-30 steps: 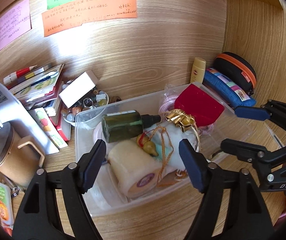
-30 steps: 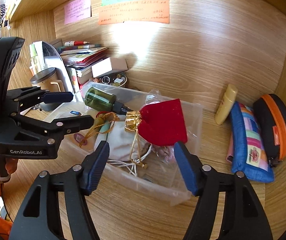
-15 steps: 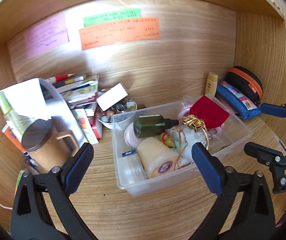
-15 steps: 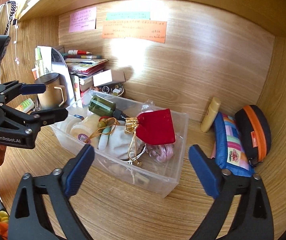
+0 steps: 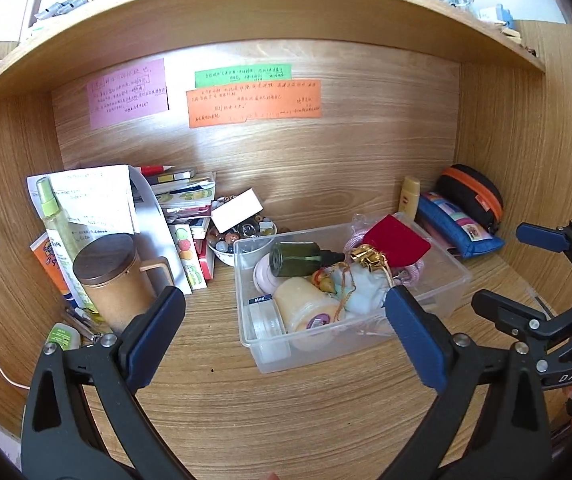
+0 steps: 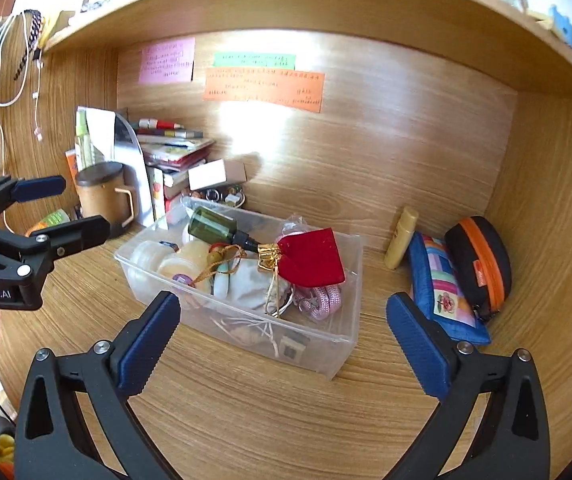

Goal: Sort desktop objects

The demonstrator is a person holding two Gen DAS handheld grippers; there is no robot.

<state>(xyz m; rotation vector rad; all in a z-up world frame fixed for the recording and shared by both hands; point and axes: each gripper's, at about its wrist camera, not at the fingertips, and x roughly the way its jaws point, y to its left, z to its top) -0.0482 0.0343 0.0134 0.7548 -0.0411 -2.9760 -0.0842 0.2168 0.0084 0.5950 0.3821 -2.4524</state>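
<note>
1. Left wrist view: left gripper, jaws spread wide and empty, hangs over bare desk short of the clear plastic bin.
2. Right wrist view: right gripper, jaws likewise wide and empty, bin's near wall between its pads but untouched.
3. Clear plastic bin: centre of the desk, long axis slanting from front left toward back right in the left view.
4. Green bottle: lying on its side on top of the bin's contents, dark nozzle pointing toward the red pouch.
5. Red pouch: gold-tied neck faces the bottle; it covers part of a pink cord.
6. Cream jar: on its side; lower contents blurred through the plastic.
7. Wooden mug: left of bin, hiding the base of the spray bottle.
8. Blue pencil case and black-orange pouch: back right, touching.
9. Notes on rear panel: writing illegible.
</note>
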